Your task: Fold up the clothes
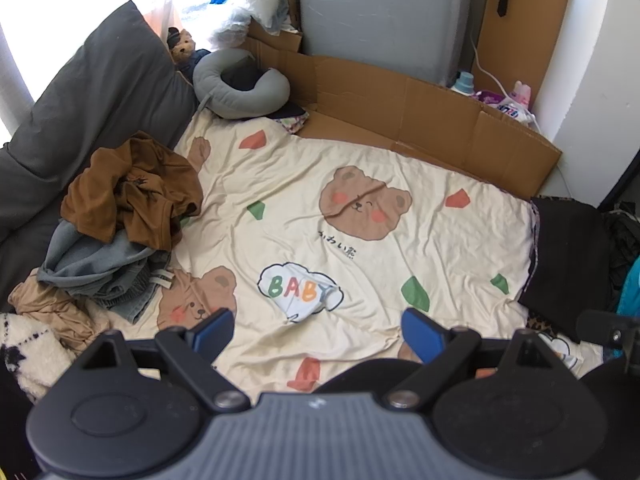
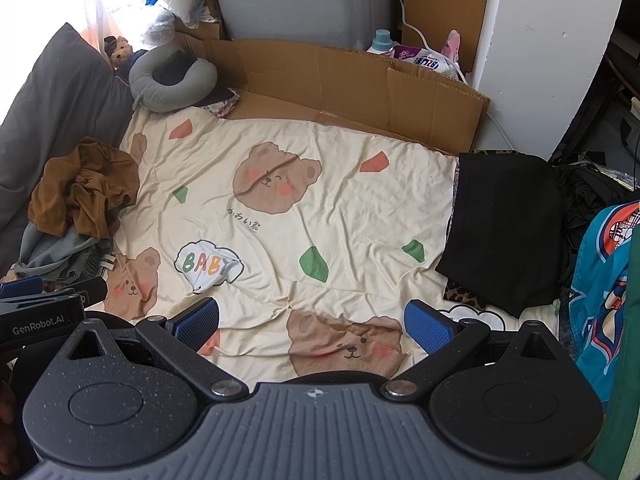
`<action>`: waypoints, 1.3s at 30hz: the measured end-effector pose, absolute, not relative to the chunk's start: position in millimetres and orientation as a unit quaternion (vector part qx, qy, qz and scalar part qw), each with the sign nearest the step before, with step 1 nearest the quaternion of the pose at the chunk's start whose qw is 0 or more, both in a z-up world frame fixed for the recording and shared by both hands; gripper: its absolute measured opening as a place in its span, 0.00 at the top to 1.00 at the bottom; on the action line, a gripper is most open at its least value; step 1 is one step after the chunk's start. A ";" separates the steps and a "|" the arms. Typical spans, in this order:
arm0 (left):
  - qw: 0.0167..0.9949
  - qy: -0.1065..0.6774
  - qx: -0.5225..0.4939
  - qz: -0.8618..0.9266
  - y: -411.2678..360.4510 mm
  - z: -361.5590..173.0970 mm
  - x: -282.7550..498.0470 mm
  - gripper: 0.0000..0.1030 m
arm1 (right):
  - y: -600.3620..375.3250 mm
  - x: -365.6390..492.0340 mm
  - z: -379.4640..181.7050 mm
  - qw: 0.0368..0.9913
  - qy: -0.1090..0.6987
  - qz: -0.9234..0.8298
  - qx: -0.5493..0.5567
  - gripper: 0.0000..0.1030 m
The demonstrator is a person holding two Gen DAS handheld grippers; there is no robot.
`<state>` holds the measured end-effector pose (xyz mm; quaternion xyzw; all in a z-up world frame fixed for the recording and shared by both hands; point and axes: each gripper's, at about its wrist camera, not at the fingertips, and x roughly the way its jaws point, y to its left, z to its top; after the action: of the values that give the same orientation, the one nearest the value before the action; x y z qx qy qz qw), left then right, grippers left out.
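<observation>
A heap of unfolded clothes lies at the left of the bed: a brown garment (image 1: 132, 188) (image 2: 86, 194) on top of grey-blue clothes (image 1: 96, 268) (image 2: 56, 256), with a tan piece (image 1: 56, 308) in front. A folded black garment (image 1: 568, 264) (image 2: 504, 232) rests at the bed's right edge. My left gripper (image 1: 318, 330) hovers open above the cream bear-print sheet (image 1: 304, 208), holding nothing. My right gripper (image 2: 312, 322) is also open and empty over the sheet (image 2: 280, 216). The left gripper's body (image 2: 36, 312) shows at the left edge of the right wrist view.
Flattened cardboard (image 1: 400, 120) (image 2: 352, 84) lines the far side of the bed. A grey neck pillow (image 1: 236, 84), a small teddy bear (image 1: 182, 46) and a dark grey pillow (image 1: 92, 108) sit at the back left. Detergent bottles (image 2: 420, 54) and a teal printed fabric (image 2: 600, 280) are at right.
</observation>
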<state>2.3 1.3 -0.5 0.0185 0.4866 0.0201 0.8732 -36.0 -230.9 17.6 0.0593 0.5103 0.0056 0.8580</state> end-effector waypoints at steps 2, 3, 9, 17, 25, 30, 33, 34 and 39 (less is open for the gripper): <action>0.873 0.486 0.019 0.021 1.6 -0.8 2.1 0.10 | -230.9 -36.2 17.7 0.858 0.510 0.006 0.059 0.01; 0.873 0.486 0.018 0.021 1.7 -0.8 2.0 0.10 | -231.0 -36.4 17.8 0.858 0.510 0.006 0.059 0.01; 0.873 0.488 0.019 0.022 3.3 -0.7 2.7 0.10 | -231.3 -36.8 17.8 0.859 0.508 0.004 0.057 0.01; 0.867 0.498 0.008 0.021 7.6 0.8 3.8 0.10 | -235.1 -40.4 21.2 0.861 0.505 0.000 0.053 0.01; 0.871 0.490 0.013 0.020 15.9 11.1 6.3 0.07 | -237.9 -37.0 30.1 0.864 0.503 -0.003 0.033 0.01; 0.874 0.484 0.003 0.032 34.3 21.1 11.7 0.07 | -239.2 -33.3 36.4 0.866 0.499 0.001 0.035 0.01; 0.877 0.479 -0.001 0.042 46.2 28.0 14.5 0.07 | -240.8 -29.5 39.5 0.866 0.498 -0.002 0.037 0.01; 0.878 0.477 -0.002 0.045 50.1 29.7 15.3 0.07 | -241.7 -28.4 40.2 0.867 0.497 -0.004 0.039 0.01; 0.877 0.476 -0.012 0.064 71.3 31.9 20.4 0.07 | -243.1 -24.5 39.5 0.868 0.495 -0.005 0.047 0.01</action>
<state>20.4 71.3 31.9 -0.0120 0.4759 0.0645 0.8770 -24.5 -243.1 39.5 0.0472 0.4946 -0.0048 0.8678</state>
